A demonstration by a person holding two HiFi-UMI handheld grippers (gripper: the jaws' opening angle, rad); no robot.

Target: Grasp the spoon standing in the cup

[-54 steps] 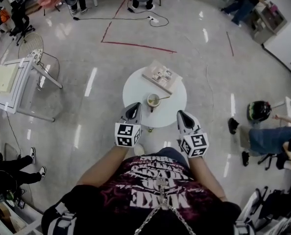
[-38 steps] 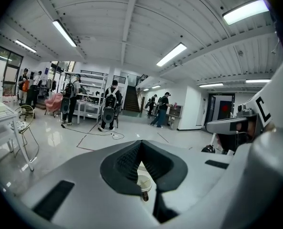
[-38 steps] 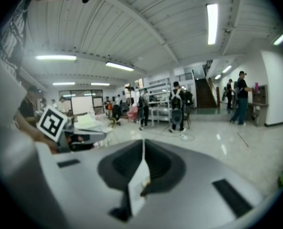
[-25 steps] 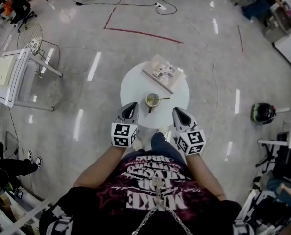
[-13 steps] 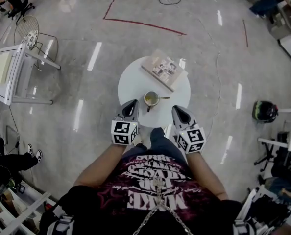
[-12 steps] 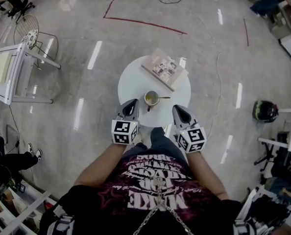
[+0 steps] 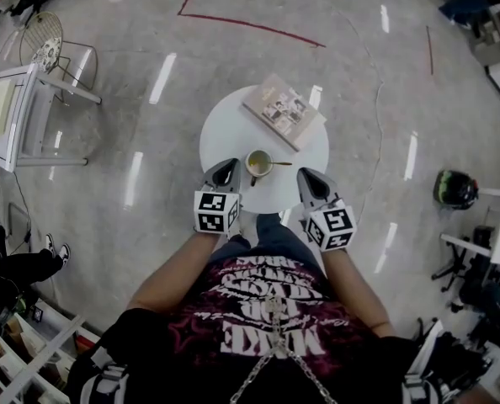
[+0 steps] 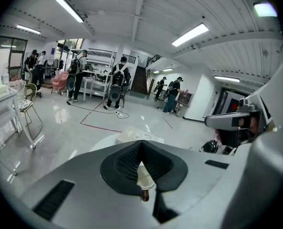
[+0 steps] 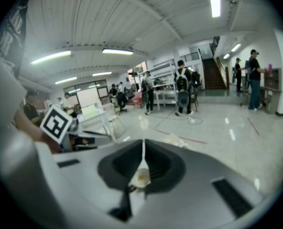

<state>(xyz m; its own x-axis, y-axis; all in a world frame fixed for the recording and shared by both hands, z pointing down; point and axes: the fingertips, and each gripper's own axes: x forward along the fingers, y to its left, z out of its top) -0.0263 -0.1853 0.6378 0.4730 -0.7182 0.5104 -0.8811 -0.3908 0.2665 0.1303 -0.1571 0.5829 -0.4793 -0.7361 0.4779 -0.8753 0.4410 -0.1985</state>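
Head view, left to right.

- Far left: white square side table (image 7: 18,112), well apart from the work area.
- Left gripper (image 7: 226,169): over the near-left edge of the round white table (image 7: 215,137), tips pointing at the cup. In the left gripper view the two dark pads of the left gripper (image 8: 141,143) meet at the tip; nothing sits between them. The cup shows beyond them, through the hollow below the pads.
- Centre: small pale cup with yellowish contents (image 7: 258,162) on the near half of the table, between the two grippers and touched by neither.
- The thin metal spoon (image 7: 279,164) has its bowl in the cup; its handle leans over the rim to the right.
- Pale-covered book (image 7: 284,112) lies flat on the far side of the table, apart from the cup.
- Right gripper (image 7: 304,178): over the near-right edge, just beside the cup. In the right gripper view the jaws of the right gripper (image 9: 143,146) are together but for a hairline slit, clamped on nothing. The cup (image 9: 140,177) lies beyond.
- Far right, on the floor: dark round helmet (image 7: 452,189).
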